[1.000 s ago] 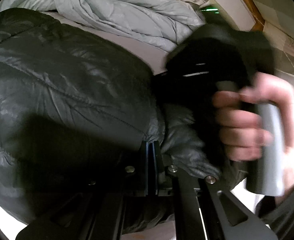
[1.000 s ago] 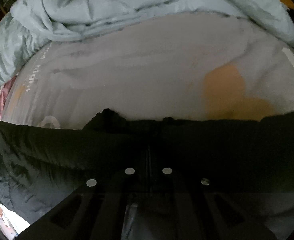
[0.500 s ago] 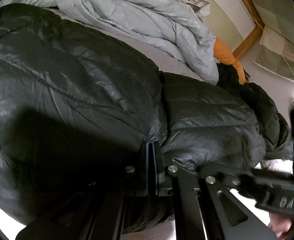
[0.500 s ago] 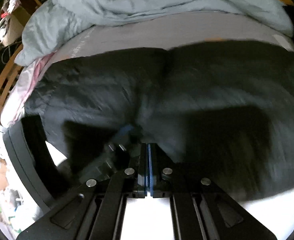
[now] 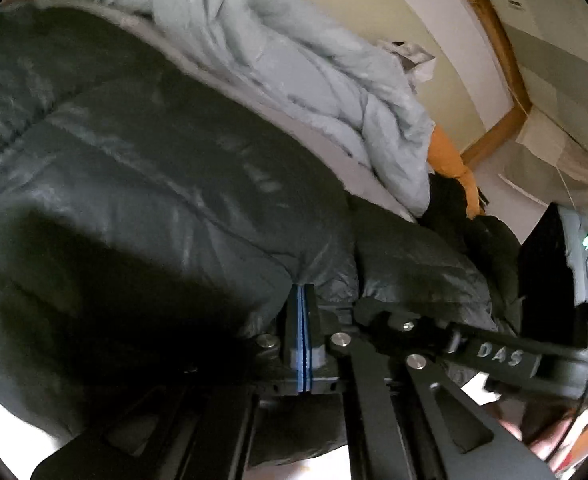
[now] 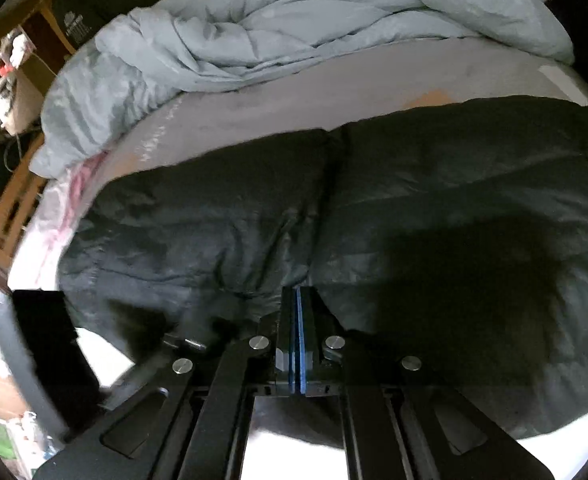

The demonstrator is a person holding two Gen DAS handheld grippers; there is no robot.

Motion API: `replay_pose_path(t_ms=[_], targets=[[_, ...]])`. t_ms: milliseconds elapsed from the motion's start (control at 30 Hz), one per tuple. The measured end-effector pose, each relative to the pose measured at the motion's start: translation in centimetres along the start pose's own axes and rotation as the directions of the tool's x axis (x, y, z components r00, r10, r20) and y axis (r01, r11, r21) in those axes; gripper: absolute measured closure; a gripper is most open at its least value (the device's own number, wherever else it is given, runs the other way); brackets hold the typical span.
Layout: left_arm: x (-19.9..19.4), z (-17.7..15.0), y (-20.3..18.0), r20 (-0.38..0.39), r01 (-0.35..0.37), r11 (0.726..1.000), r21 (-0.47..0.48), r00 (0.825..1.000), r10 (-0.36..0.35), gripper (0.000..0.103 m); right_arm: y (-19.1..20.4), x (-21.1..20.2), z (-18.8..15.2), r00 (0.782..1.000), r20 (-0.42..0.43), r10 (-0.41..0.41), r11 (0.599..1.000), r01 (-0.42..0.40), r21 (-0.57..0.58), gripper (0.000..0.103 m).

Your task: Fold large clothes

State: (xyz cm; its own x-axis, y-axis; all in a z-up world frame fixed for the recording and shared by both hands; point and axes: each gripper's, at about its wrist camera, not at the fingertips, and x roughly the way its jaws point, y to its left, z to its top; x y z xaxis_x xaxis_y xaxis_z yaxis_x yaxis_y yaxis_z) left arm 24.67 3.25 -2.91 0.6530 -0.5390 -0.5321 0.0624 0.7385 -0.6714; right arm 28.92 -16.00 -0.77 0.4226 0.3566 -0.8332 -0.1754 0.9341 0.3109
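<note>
The dark puffer jacket (image 5: 142, 184) fills the centre and lower left, spread on the grey bed sheet (image 6: 334, 92). Both claws, left gripper (image 5: 303, 292) and right gripper (image 6: 297, 294), are clamped tight, each pinching its hem. A pale blue duvet (image 6: 294, 20) is bunched above.

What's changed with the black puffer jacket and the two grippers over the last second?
The black puffer jacket was carried out over the bed sheet and now covers much of it. The right gripper came down to the jacket's near edge, beside the left gripper. Both stayed shut; the grey duvet stayed heaped behind.
</note>
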Motion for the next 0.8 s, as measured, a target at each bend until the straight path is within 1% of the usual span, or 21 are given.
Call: replay_pose_path(t_ms=[67, 100, 167, 233, 333, 400, 433, 467, 500, 533, 567, 600, 633, 667, 700, 733, 767, 800], targets=[[1.1, -0.1, 0.0, -0.041, -0.042, 0.999, 0.016, 0.998, 0.043, 0.100, -0.1, 0.4, -0.2, 1.000, -0.005, 0.016, 1.000, -0.016, 0.018, 0.100], [1.4, -0.2, -0.3, -0.045, -0.063, 0.998, 0.032, 0.997, 0.064, 0.100, 0.0, 0.3, -0.5, 1.000, -0.008, 0.016, 1.000, -0.016, 0.007, 0.100], [1.7, -0.2, -0.2, -0.054, -0.077, 0.996, 0.037, 0.995, 0.079, 0.099, 0.9, 0.5, -1.2, 0.999, -0.013, -0.042, 0.998, 0.041, -0.043, 0.100], [1.9, -0.2, 0.2, -0.066, -0.067, 0.997, 0.023, 0.995, 0.069, 0.099, 1.9, 0.2, -2.2, 0.996, -0.002, -0.088, 0.992, 0.087, -0.087, 0.100], [1.8, -0.5, 0.0, -0.064, -0.083, 0.996, 0.044, 0.994, 0.085, 0.099, 3.0, -1.0, -4.4, 0.993, 0.023, -0.116, 0.988, 0.118, -0.100, 0.100], [1.9, -0.6, -0.3, -0.059, -0.096, 0.993, 0.063, 0.993, 0.100, 0.099, 3.6, -1.7, -6.7, 0.988, 0.043, -0.149, 0.979, 0.153, -0.132, 0.100], [2.0, -0.7, -0.4, -0.059, -0.094, 0.993, 0.066, 0.993, 0.098, 0.099, 3.6, -2.0, -8.1, 0.982, 0.066, -0.176, 0.971, 0.184, -0.154, 0.100], [1.9, -0.7, -0.4, -0.059, -0.091, 0.994, 0.067, 0.994, 0.095, 0.099, 3.4, -2.4, -9.0, 0.979, 0.081, -0.185, 0.966, 0.196, -0.166, 0.100], [1.8, -0.7, -0.3, -0.056, -0.085, 0.994, 0.063, 0.994, 0.089, 0.099, 3.0, -3.0, -10.0, 0.981, 0.086, -0.174, 0.969, 0.186, -0.165, 0.100], [1.8, -0.7, -0.1, -0.053, -0.079, 0.995, 0.059, 0.995, 0.082, 0.099, 2.4, -3.5, -10.5, 0.985, 0.070, -0.158, 0.975, 0.167, -0.148, 0.100], [1.7, -0.7, 0.1, -0.051, -0.072, 0.996, 0.054, 0.996, 0.074, 0.099, 1.5, -3.8, -11.0, 0.991, 0.036, -0.127, 0.984, 0.131, -0.119, 0.100], [1.5, -0.7, 0.2, -0.047, -0.063, 0.997, 0.048, 0.997, 0.066, 0.099, 0.7, -4.2, -11.4, 0.995, 0.020, -0.097, 0.991, 0.098, -0.089, 0.100], [1.5, -0.7, 0.3, -0.044, -0.055, 0.998, 0.044, 0.997, 0.057, 0.099, -0.4, -5.3, -12.0, 0.997, 0.039, -0.070, 0.996, 0.072, -0.053, 0.100], [1.4, -0.6, 0.3, -0.042, -0.048, 0.998, 0.041, 0.998, 0.049, 0.099, -1.2, -6.4, -12.5, 0.994, 0.075, -0.074, 0.997, 0.077, -0.030, 0.100], [1.3, -0.6, 0.4, -0.039, -0.044, 0.998, 0.040, 0.998, 0.045, 0.099, -2.3, -7.7, -13.0, 0.988, 0.132, -0.084, 0.996, 0.084, 0.000, 0.098], [1.3, -0.6, 0.3, -0.037, -0.043, 0.998, 0.042, 0.998, 0.045, 0.099, -3.6, -9.1, -13.4, 0.977, 0.191, -0.094, 0.995, 0.086, 0.048, 0.095], [1.2, -0.6, 0.3, -0.033, -0.044, 0.998, 0.047, 0.998, 0.046, 0.099, -5.2, -10.4, -13.7, 0.965, 0.243, -0.101, 0.991, 0.074, 0.114, 0.075], [1.3, -0.5, 0.1, -0.029, -0.045, 0.998, 0.051, 0.999, 0.046, 0.099, -6.4, -11.2, -13.8, 0.956, 0.274, -0.102, 0.985, 0.059, 0.162, 0.034]])
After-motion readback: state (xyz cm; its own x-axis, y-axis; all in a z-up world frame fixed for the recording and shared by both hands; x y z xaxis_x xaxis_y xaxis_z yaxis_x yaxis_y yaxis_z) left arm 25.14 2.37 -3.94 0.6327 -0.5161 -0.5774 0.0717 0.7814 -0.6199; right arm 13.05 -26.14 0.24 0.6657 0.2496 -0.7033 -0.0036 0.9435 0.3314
